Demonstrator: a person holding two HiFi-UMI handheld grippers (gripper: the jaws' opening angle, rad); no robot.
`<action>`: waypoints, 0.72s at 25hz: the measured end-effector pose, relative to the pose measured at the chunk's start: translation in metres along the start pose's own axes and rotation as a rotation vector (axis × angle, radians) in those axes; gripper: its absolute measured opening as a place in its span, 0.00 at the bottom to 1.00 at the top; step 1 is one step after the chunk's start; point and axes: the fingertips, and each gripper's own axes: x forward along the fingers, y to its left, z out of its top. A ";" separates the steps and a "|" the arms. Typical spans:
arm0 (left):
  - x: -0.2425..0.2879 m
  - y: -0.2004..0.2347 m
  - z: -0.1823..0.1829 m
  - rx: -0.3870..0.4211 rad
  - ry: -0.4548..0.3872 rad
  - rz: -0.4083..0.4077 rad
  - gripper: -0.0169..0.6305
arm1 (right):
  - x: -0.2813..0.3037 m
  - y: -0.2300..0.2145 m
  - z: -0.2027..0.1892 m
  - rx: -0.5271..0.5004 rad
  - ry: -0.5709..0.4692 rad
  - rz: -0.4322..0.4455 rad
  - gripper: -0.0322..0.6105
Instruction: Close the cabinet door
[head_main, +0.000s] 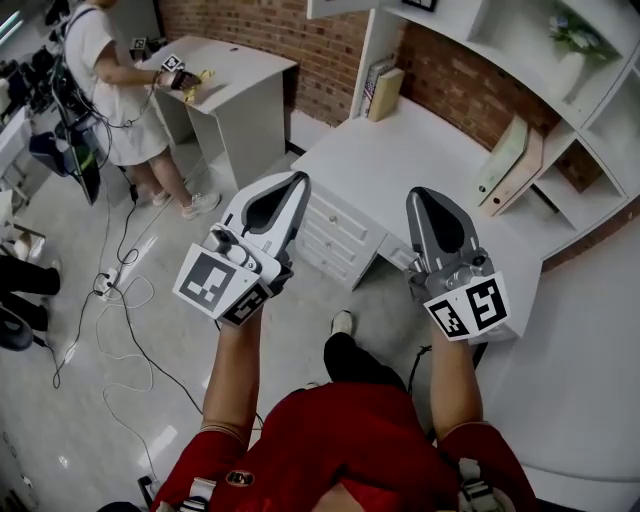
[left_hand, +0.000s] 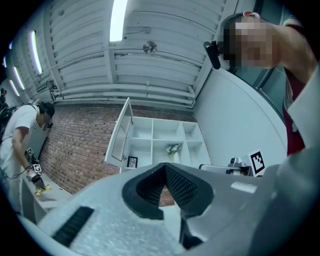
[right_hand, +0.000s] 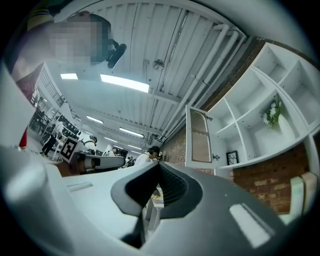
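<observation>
The white cabinet door (left_hand: 119, 134) stands swung open at the left end of the wall shelf unit (left_hand: 167, 136). In the right gripper view the same door (right_hand: 200, 135) shows a glazed panel and stands edge-out from the shelves. In the head view its lower edge (head_main: 345, 8) shows at the top. Both grippers are held out in mid-air in front of the desk, well short of the door. My left gripper (head_main: 297, 180) (left_hand: 164, 169) is shut and empty. My right gripper (head_main: 426, 196) (right_hand: 159, 167) also has its jaws together with nothing between them.
A white desk (head_main: 400, 165) with drawers (head_main: 335, 235) stands under the shelves, with books (head_main: 384, 92) at its back and folders (head_main: 505, 160) to the right. A person (head_main: 105, 70) works at another white table (head_main: 235, 70) at the far left. Cables (head_main: 120, 290) trail over the floor.
</observation>
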 end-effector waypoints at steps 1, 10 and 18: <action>0.006 0.007 -0.002 0.002 0.005 0.003 0.03 | 0.007 -0.006 -0.003 0.004 -0.006 0.004 0.07; 0.089 0.092 -0.012 0.042 0.036 0.029 0.03 | 0.073 -0.091 -0.032 0.038 -0.064 0.019 0.07; 0.182 0.171 -0.028 0.090 0.033 0.073 0.03 | 0.139 -0.174 -0.063 0.036 -0.074 0.069 0.07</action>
